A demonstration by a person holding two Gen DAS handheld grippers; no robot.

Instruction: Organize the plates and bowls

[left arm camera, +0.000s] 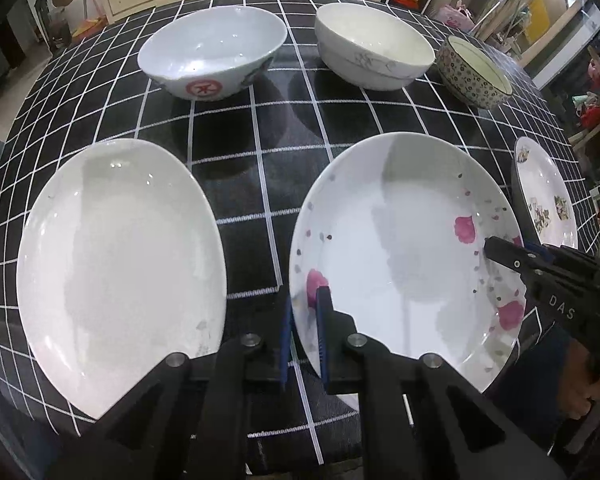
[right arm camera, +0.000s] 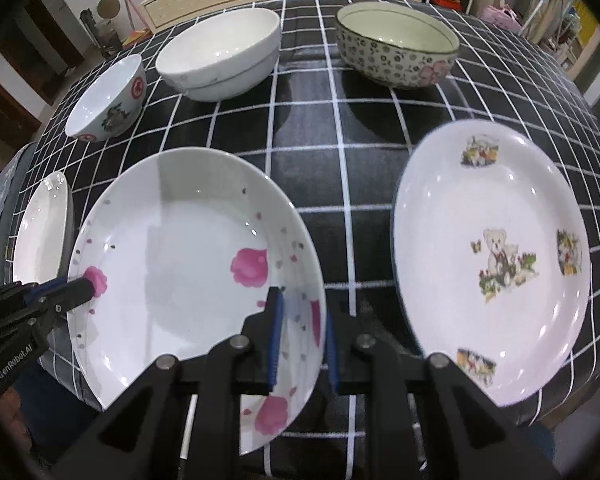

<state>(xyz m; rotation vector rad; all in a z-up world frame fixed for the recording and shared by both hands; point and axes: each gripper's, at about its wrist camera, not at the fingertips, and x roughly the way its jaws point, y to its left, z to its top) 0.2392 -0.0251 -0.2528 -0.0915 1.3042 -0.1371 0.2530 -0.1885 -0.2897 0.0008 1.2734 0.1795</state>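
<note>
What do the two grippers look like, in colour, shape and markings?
Both are black plastic with silver pivot bolts and blue finger pads. The left gripper carries white "GenRobot.AI" lettering, seen from the right wrist; the right gripper carries white "DAS" lettering, seen from the left wrist.

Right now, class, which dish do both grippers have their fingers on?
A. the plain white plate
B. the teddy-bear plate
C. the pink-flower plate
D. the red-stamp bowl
C: the left gripper straddles the pink-flower plate's left rim, and the right gripper straddles its right rim.
</note>
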